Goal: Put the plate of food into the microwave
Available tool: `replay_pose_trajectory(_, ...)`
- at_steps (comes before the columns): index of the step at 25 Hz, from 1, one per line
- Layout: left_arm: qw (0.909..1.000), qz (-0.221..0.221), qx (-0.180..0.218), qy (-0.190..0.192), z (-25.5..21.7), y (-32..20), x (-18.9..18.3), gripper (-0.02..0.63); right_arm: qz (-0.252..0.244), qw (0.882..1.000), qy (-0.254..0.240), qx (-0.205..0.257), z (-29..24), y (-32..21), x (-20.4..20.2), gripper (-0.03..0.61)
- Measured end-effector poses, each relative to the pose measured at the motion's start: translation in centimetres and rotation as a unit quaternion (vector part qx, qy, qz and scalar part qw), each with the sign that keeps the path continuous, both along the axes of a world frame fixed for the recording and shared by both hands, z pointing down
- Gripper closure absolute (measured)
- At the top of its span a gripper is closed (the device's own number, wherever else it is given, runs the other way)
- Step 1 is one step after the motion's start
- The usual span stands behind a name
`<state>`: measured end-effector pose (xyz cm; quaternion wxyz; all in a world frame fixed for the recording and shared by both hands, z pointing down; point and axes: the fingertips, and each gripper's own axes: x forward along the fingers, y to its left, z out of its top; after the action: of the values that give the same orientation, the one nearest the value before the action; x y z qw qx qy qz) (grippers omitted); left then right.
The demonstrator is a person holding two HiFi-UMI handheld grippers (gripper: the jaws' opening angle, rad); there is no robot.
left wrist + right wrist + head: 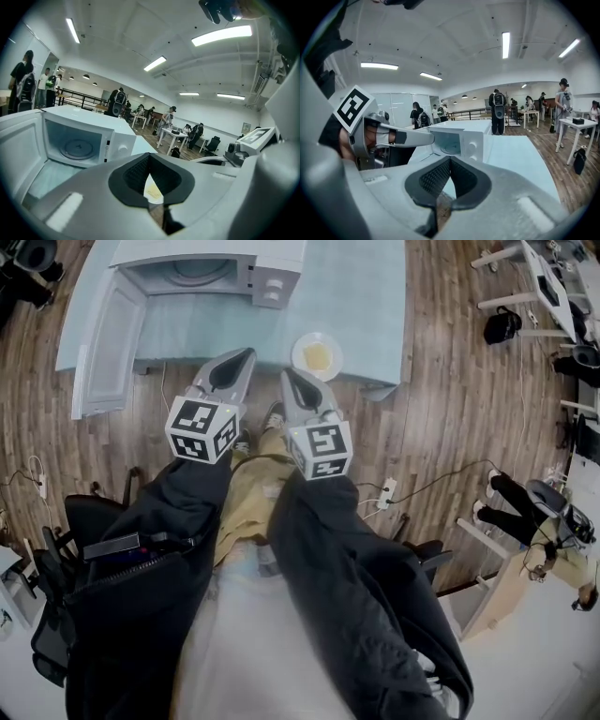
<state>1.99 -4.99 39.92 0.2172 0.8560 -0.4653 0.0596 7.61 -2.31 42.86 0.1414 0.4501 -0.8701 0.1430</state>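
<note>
A white plate (317, 356) with yellow food lies near the front edge of the light blue table (366, 296). The white microwave (216, 273) stands at the table's far left, its door (108, 343) swung wide open to the left. The turntable shows inside the microwave (77, 143). My left gripper (248, 352) is shut and empty, over the table's front edge left of the plate. Just short of that edge is my right gripper (286, 371), also shut and empty. The plate (152, 191) peeks through the gap in the left gripper (149, 155). From the right gripper (450, 159), the left gripper (393, 137) lies in front of the microwave (461, 140).
A power strip (386, 491) with cables lies on the wooden floor to the right of my legs. Black chairs (56, 615) stand at the lower left. A seated person (539, 517) and desks (544, 282) are at the right. Several people stand farther back in the room (119, 101).
</note>
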Motion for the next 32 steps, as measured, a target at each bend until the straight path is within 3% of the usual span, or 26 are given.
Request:
replay_pose_trajectory(8, 0.9961, 0.025, -0.075, -0.040, 7.1, -4.0, 5.8, 0.615, -0.012, 0.998, -0.004, -0.068, 6.0, -3.6, 6.7, 0.578)
replay_pose_trajectory(14, 0.9882, 0.021, -0.136, -0.066, 11.0, -2.7, 4.9, 0.615, -0.010, 0.992, -0.009, -0.125, 9.1, -3.0, 8.7, 0.578)
replay_pose_trajectory(22, 0.9801, 0.020, -0.184, -0.071, 14.1, -0.8, 4.5, 0.615, -0.006, 0.983, -0.013, -0.183, 13.1, -2.4, 10.0, 0.578)
replay_pose_trajectory(27, 0.9761, 0.029, -0.204, -0.069, 15.7, 0.0, 4.2, 0.615, 0.018, 0.977, -0.015, -0.213, 15.2, -2.2, 10.9, 0.578)
replay_pose_trajectory(32, 0.9708, 0.048, -0.227, -0.060, 18.9, -1.1, 6.2, 0.615, 0.077, 0.961, -0.031, -0.262, 19.2, -2.7, 14.0, 0.567)
